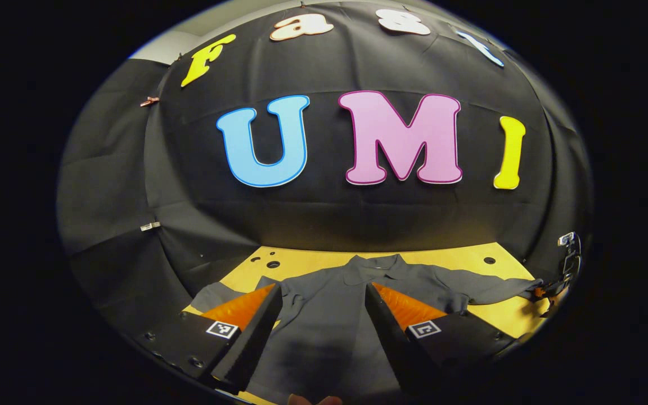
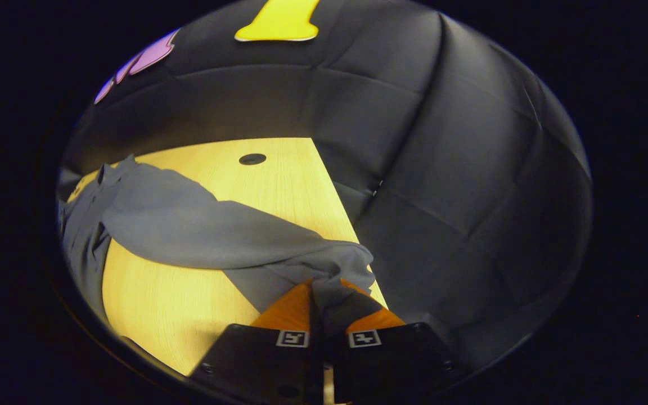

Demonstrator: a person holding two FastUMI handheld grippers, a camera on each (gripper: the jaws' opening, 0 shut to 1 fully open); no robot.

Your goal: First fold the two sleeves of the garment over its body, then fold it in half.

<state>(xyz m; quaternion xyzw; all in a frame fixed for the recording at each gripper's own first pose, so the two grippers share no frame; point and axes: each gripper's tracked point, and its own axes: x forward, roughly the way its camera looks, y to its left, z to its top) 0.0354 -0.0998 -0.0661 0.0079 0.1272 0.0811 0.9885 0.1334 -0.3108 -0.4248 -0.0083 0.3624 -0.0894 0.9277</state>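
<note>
Shirt [image 1: 335, 304] laid flat on surface [image 1: 487, 318], collar at far end, body running toward near edge. Laid out flat so both sleeves can be folded over body w/o fighting wrinkles.

Right gripper [image 2: 324, 292]: jaws closed down on cuff end of sleeve [image 2: 217, 230], cloth bunched between the fingers. Sleeve seen lifted off surface [image 2: 200, 292] near the cuff and draped back toward the shoulder. Pinch taken at the cuff prob. because the end gives full control of the sleeve's length when it's carried across. In left gripper view, same sleeve [image 1: 493, 288] is stretched out to the right, right gripper [image 1: 549, 289] at its tip.

Left gripper [image 1: 324, 315]: jaws wide apart, nothing held, hovering over shirt body near the hem. Contact w/ cloth can't be told. Prob. parked there to pin the body or to wait for its own sleeve [image 1: 217, 295], which is partly hidden behind the left finger.

Judged stage: first sleeve fold just starting; 2nd sleeve and half-fold not yet done. Risk: body dragged sideways if the sleeve is pulled w/ no hold-down.
</note>
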